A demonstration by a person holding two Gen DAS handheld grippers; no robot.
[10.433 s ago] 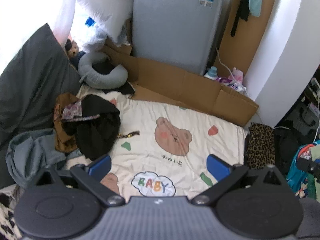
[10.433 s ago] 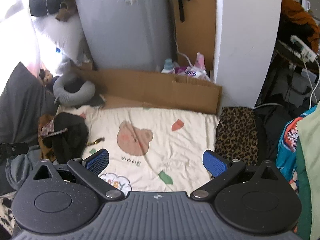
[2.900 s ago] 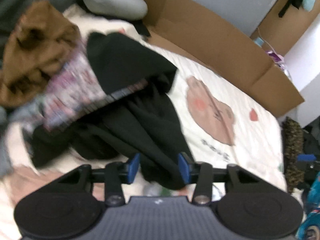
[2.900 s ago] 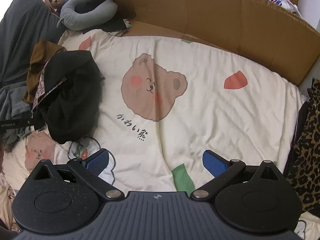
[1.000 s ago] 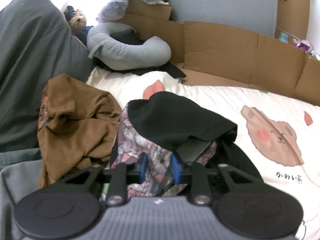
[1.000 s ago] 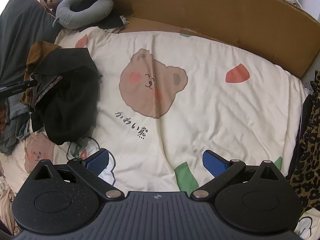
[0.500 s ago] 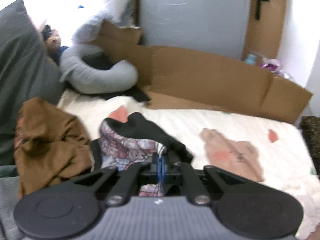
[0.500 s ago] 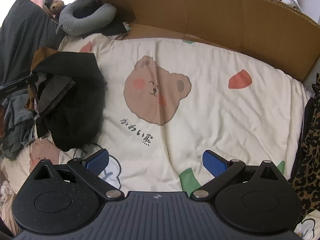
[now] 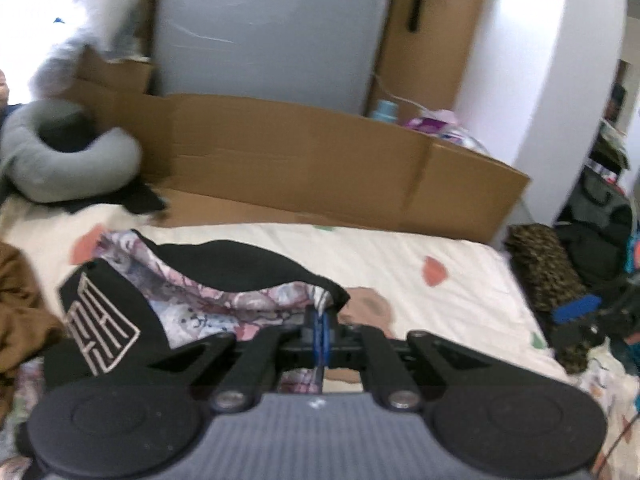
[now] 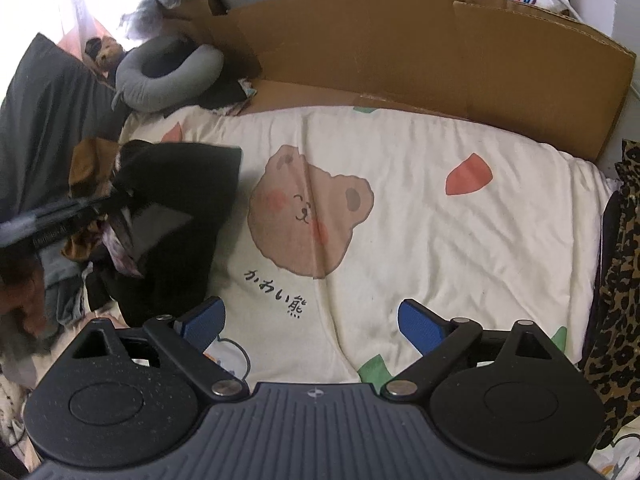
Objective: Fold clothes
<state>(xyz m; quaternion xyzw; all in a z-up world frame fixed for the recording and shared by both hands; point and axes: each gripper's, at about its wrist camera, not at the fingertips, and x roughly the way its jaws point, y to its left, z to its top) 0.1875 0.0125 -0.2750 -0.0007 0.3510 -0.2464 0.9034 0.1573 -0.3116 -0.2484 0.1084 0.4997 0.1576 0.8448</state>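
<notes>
My left gripper (image 9: 320, 330) is shut on the edge of a black garment (image 9: 236, 264) with a floral pink lining and a white square logo, lifted off the bed. In the right wrist view the same black garment (image 10: 176, 208) hangs at the left, pinched by the left gripper (image 10: 106, 202) above a heap of brown and grey clothes (image 10: 86, 168). My right gripper (image 10: 310, 320) stands open over the cream bear-print bedsheet (image 10: 400, 216), holding nothing. Its blue pad (image 9: 574, 308) shows at the right edge of the left wrist view.
A cardboard wall (image 10: 420, 52) lines the far side of the bed. A grey neck pillow (image 10: 168, 72) and a dark pillow (image 10: 44, 120) lie at the far left. A leopard-print cloth (image 10: 620, 260) hangs off the right side. A brown garment (image 9: 20, 312) lies at the left.
The left gripper closed on the black garment and has raised it, swinging right toward the middle of the bed. The right gripper stayed open and nearly still.
</notes>
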